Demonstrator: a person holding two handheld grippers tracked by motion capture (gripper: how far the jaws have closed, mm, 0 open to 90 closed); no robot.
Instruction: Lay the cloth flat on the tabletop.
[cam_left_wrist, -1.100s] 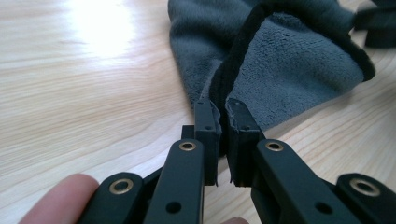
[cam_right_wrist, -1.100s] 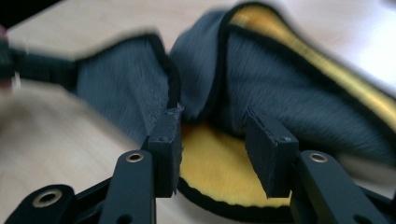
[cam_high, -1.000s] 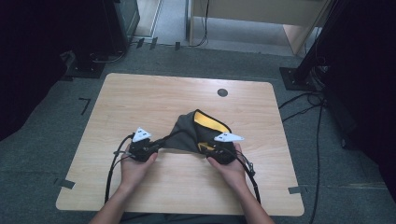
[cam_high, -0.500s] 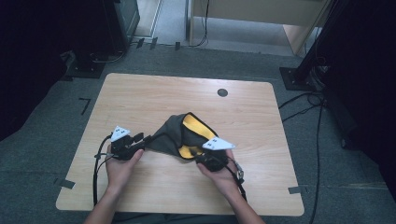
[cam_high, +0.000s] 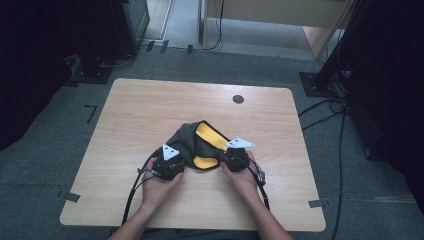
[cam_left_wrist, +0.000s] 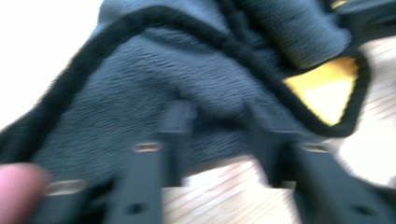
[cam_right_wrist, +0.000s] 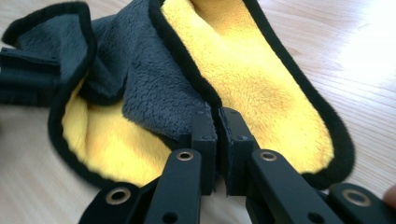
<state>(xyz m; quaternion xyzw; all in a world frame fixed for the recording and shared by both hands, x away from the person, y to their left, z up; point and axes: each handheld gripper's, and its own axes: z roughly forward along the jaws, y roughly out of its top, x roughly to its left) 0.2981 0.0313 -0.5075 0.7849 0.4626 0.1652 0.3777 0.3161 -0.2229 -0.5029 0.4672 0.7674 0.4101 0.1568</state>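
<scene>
A fleece cloth (cam_high: 186, 136), grey on one side and yellow (cam_high: 205, 136) on the other with black trim, lies bunched on the wooden table (cam_high: 150, 107). My left gripper (cam_high: 183, 162) is at its left edge. In the left gripper view its jaws stand apart, with the tips (cam_left_wrist: 219, 119) pushed against the grey fleece (cam_left_wrist: 140, 88); they have just been closing. My right gripper (cam_high: 222, 158) is at the cloth's right side. Its jaws (cam_right_wrist: 217, 116) have just closed and pinch the trimmed edge where the grey fold (cam_right_wrist: 149, 88) meets the yellow face (cam_right_wrist: 252, 79).
A black round grommet (cam_high: 238, 99) sits in the table's far right part. Dark stands (cam_high: 100, 45) and loose cables (cam_high: 330, 107) lie on the floor around the table. Cables trail from both grippers toward the table's near edge (cam_high: 190, 227).
My left gripper swung out to the left, then came back right against the cloth. The cloth is bunched narrower, with more yellow showing. The right gripper has barely moved.
</scene>
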